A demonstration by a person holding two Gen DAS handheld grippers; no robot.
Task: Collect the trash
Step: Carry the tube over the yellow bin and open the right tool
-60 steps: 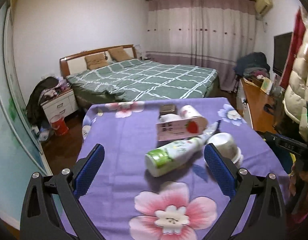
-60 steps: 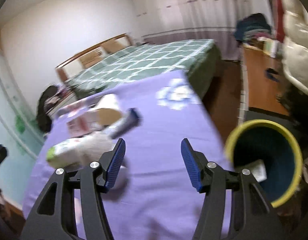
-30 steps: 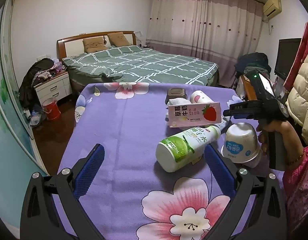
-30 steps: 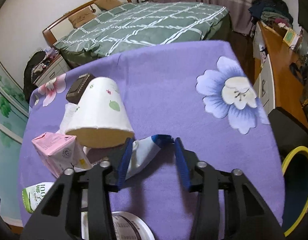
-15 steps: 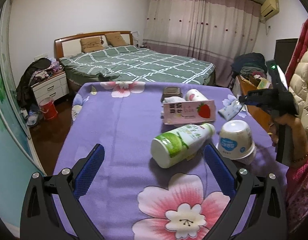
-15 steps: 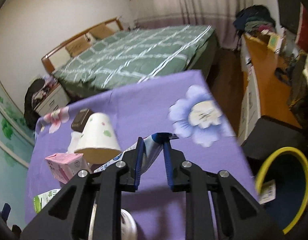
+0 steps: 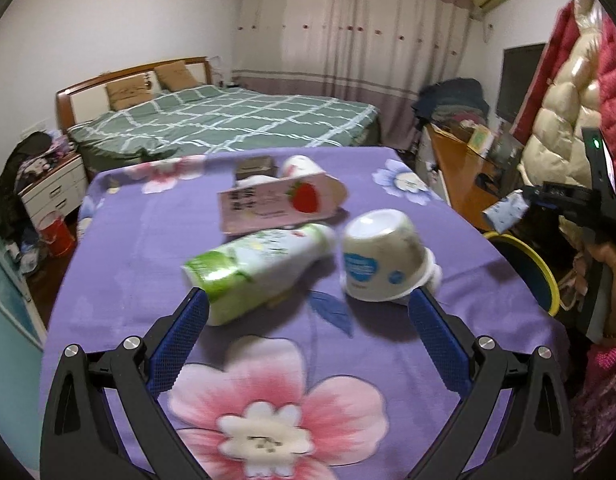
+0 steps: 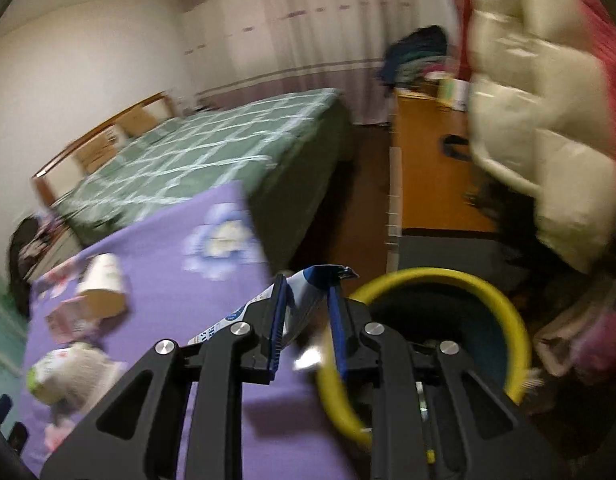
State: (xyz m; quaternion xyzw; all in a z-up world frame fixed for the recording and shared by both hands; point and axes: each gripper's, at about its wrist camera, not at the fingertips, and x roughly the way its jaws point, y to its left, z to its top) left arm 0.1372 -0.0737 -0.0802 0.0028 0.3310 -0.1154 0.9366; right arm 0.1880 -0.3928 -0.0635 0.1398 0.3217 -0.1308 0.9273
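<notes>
The right gripper (image 8: 305, 308) is clamped on a crumpled blue-and-white wrapper (image 8: 308, 286), its blue pads pressed against the packet from both sides. It hangs past the edge of the purple flowered tablecloth (image 8: 211, 240), just above the near rim of a yellow-rimmed bin (image 8: 504, 312) that stands on the floor beside the table (this view is blurred, so what lies inside the bin cannot be made out). In the left wrist view the same wrapper (image 7: 504, 212) shows at the gripper's tip, over the bin (image 7: 544, 276).

The left gripper (image 7: 305, 320) hovers low over the tablecloth (image 7: 119, 248) with its fingers spread wide and nothing between them. Ahead of it lies a green-capped white bottle (image 7: 259, 268) on its side, its cap end near the left finger. Just beside it sits an overturned white cup (image 7: 382, 260) with blue labels. Behind them rests a pink strawberry milk carton (image 7: 279, 202), then a tipped paper cup (image 7: 303, 166) and a small dark box (image 7: 253, 166).
</notes>
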